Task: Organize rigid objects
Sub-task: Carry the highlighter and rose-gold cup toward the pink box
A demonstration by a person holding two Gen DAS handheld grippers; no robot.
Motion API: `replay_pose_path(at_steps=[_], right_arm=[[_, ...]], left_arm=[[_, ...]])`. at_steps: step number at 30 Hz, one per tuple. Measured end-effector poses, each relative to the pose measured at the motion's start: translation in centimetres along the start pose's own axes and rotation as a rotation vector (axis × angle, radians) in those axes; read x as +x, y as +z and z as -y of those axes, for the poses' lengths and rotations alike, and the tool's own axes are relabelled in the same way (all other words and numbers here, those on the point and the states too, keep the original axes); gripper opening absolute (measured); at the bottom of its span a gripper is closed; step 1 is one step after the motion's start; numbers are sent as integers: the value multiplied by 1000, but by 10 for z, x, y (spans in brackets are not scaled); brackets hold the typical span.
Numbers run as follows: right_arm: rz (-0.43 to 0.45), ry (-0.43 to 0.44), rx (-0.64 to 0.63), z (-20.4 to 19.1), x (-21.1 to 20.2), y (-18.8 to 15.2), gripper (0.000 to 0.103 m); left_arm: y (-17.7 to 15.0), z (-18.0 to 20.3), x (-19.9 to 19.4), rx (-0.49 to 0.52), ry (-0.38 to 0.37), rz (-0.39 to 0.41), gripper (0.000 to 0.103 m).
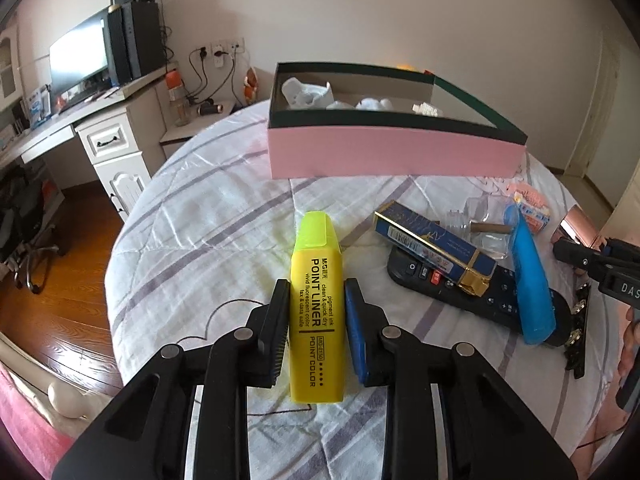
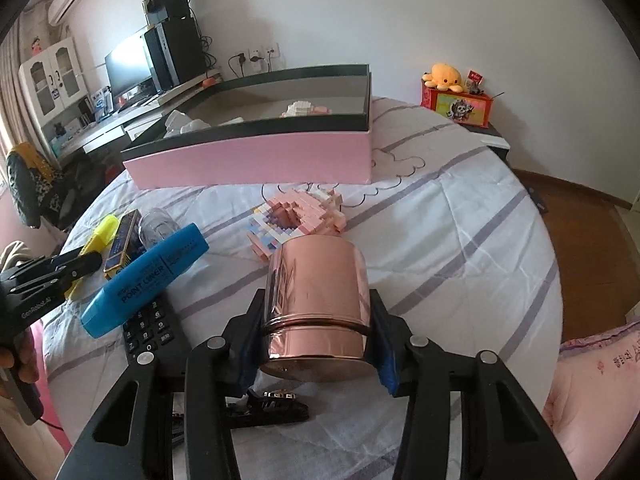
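Between the left claw [image 1: 316, 320] pads: one yellow highlighter [image 1: 317, 312], "POINT LINER" print, cap pointing away, flat on the bed quilt [image 1: 208, 220], pinched at mid-body. Right claw [image 2: 318, 320] is clamped on one shiny rose-gold tin [image 2: 316, 304], lying on its side. Beyond: one blue highlighter [image 2: 144, 276] across one black remote [image 2: 156, 332], one navy box [image 1: 432, 248], one block model [image 2: 300, 216]. Farthest: one pink open box [image 2: 256, 160].

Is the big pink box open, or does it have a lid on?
Open. The pink box has no lid on top, so you can see down inside to white things and a little block toy.
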State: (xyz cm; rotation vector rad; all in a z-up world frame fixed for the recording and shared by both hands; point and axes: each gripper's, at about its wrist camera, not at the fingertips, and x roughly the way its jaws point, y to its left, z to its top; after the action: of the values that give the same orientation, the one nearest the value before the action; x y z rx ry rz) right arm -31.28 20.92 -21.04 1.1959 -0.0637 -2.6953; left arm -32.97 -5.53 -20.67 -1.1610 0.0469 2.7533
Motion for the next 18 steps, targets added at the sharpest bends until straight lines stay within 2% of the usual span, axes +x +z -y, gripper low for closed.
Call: replay_pose_path(at_steps=[10,18], right_arm=[[65,35,-35,-14,-25,23,47],[141,73,-111,-34,-45,73,47]], left_arm=[[24,2,-29,30,-20,80,26],[76,16,-54,95,-30,181,27]])
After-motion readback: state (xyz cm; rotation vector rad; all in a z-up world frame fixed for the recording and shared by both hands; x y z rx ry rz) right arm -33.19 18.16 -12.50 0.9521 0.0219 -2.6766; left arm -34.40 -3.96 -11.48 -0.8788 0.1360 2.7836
